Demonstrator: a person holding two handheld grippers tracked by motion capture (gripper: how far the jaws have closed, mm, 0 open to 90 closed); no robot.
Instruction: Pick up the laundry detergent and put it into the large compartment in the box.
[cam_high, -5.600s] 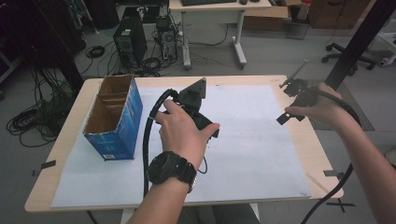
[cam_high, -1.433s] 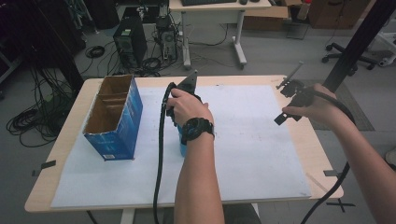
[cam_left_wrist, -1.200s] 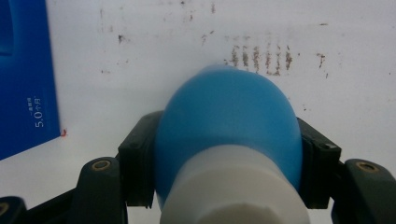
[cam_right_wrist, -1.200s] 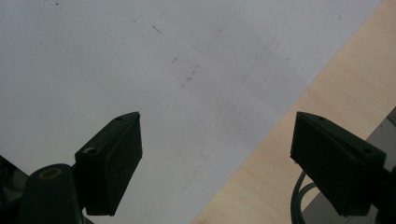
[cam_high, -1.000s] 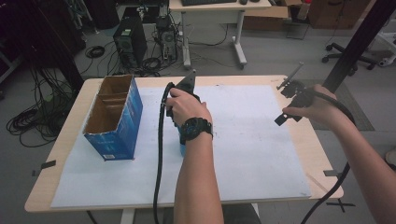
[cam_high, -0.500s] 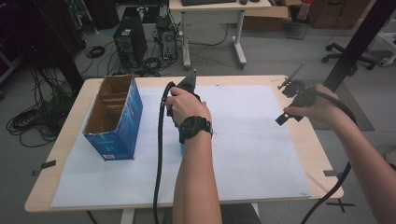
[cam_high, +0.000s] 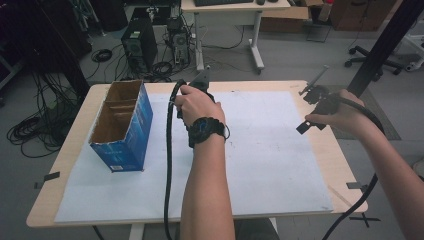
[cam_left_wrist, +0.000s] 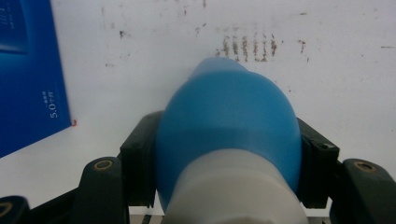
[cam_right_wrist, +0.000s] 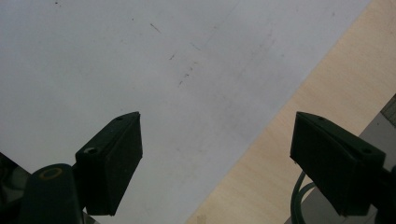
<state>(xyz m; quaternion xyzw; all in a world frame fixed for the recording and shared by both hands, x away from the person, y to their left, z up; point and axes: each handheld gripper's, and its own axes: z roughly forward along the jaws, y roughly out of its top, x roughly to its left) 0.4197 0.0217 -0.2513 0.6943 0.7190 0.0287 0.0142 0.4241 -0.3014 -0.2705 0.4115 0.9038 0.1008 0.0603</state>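
While the left gripper (cam_left_wrist: 229, 186) grasps a blue-and-white bottle (cam_left_wrist: 229, 135)
Its fingers (cam_left_wrist: 140, 158) clench the bottle's sides above the white sheet (cam_high: 270, 150) beside the blue box (cam_high: 122, 125); right gripper (cam_right_wrist: 215, 163) hangs wide apart over the bench (cam_right_wrist: 299, 140) edge

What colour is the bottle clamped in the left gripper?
The bottle is blue with a white base end, seen best in the left gripper view.

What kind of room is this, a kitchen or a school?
Neither, most likely: it looks like a lab or workshop. Computer towers and tangled cables sit on the floor, an office chair stands nearby, and the wooden table is covered with a white sheet for testing.
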